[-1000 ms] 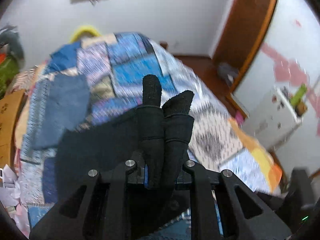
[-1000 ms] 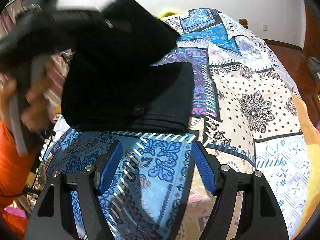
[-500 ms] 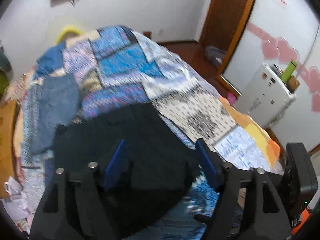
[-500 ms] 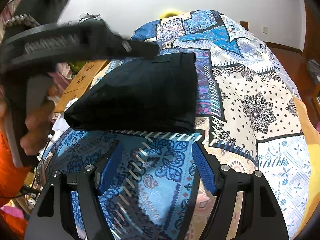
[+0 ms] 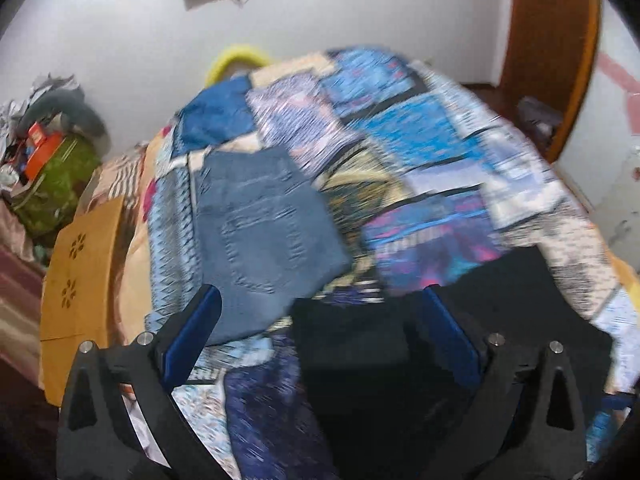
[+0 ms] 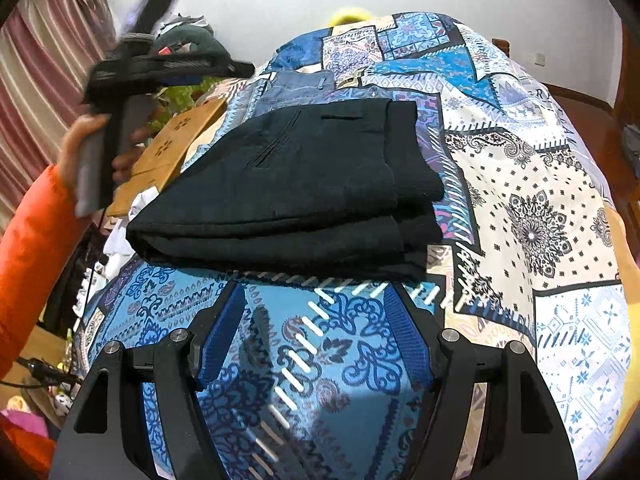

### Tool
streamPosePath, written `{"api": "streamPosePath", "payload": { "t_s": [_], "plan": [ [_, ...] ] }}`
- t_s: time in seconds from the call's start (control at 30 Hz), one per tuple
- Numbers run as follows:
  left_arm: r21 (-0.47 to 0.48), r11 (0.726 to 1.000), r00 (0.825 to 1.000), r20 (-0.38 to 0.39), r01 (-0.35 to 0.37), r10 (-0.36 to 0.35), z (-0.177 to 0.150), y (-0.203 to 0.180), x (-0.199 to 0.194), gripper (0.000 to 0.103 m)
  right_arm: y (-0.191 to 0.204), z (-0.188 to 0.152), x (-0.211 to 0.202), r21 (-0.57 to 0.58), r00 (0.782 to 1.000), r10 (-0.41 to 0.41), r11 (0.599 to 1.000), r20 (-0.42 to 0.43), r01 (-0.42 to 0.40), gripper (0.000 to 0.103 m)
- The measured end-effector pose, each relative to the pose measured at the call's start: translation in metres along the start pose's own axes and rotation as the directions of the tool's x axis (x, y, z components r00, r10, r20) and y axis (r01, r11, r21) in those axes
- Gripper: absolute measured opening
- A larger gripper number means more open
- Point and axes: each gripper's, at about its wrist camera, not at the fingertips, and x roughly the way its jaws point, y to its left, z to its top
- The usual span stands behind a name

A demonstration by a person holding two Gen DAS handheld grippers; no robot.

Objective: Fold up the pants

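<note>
Having let go of the black pants (image 6: 296, 184), the left hand-held gripper (image 5: 320, 320) has swung wide open and empty; the right hand-held gripper (image 6: 316, 336) stays open, empty. Pants lie folded on the bed (image 6: 540, 200); folding looks complete.

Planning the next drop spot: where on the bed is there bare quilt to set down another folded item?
Free: the white paisley quilt right of the black pants, and the blue patch between those pants and the right tongs. Crowded: the far-left side, where folded jeans lie beyond the pants, next to the wooden board at the bed edge.
</note>
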Motion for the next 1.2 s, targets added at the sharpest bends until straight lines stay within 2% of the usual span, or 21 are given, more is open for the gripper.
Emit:
{"api": "streamPosePath", "payload": {
  "t_s": [0.17,0.27,0.37,0.57,0.77,1.0,1.13,1.2],
  "plan": [
    [-0.006,1.000,0.992,-0.121,-0.025,0.024,0.000,0.014,0.059,0.101,-0.004,0.006,0.005,0.008,1.000,-0.005,1.000,-0.002,0.005,0.069],
    [0.041,0.998,0.978,-0.204,-0.044,0.051,-0.015,0.010,0.087,0.101,-0.006,0.007,0.006,0.015,1.000,-0.003,1.000,-0.006,0.003,0.069],
    [0.021,0.999,0.977,-0.209,-0.029,0.033,-0.029,0.014,0.088,0.101,-0.008,0.008,0.006,0.019,1.000,-0.016,1.000,-0.007,0.016,0.069],
    [-0.011,0.999,0.977,-0.212,-0.037,0.034,-0.065,0.029,0.061,0.101,-0.014,0.004,-0.004,0.039,0.998,-0.058,0.998,0.011,0.058,0.069],
    [-0.107,0.994,0.971,-0.237,0.016,-0.041,-0.106,0.046,0.016,0.101,-0.013,-0.001,-0.028,0.050,0.994,-0.088,0.995,0.059,0.085,0.069],
    [-0.120,0.992,0.979,-0.191,0.040,-0.063,-0.151,0.024,-0.040,0.101,-0.003,-0.006,-0.050,0.042,0.989,-0.090,0.995,0.114,0.086,0.070],
    [-0.139,0.987,0.979,-0.172,0.086,-0.110,-0.165,0.008,-0.061,0.101,0.003,-0.010,-0.050,0.030,0.989,-0.087,0.996,0.122,0.084,0.070],
    [-0.141,0.986,0.982,-0.152,0.088,-0.109,-0.169,0.000,-0.070,0.101,0.004,-0.012,-0.047,0.028,0.989,-0.089,0.996,0.118,0.086,0.070]
  ]
}}
